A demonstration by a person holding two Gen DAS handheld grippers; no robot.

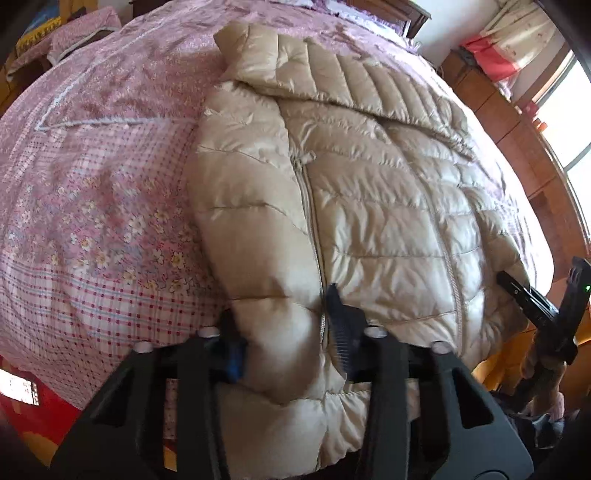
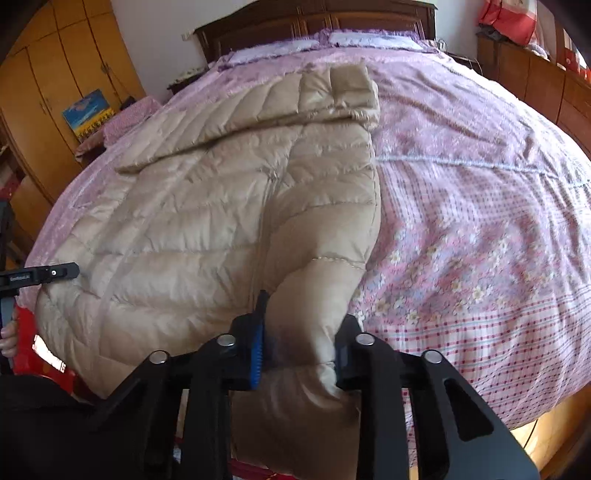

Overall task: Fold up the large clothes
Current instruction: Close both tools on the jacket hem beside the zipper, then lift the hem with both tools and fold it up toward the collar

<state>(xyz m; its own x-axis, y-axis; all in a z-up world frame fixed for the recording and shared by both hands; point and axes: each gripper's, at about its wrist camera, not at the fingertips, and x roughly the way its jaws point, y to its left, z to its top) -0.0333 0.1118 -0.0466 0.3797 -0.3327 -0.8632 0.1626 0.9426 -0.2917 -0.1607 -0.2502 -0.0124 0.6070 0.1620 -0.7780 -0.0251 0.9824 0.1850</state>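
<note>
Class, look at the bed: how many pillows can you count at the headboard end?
2. One pillow lies left of centre below the headboard; the other pillow lies beside it on the right, both beyond the jacket. Others may be hidden.

Pink floral bed (image 2: 480, 221), beige puffer jacket (image 2: 221, 221) on it

No legible text; the small print on the left gripper (image 2: 40, 275) is blurred

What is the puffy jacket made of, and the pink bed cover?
Jacket: probably thin nylon or polyester shell, shiny, stitched into puffy padded bands, with a zipper. Bed cover: looks like matte cotton, printed with flowers and checks.
</note>
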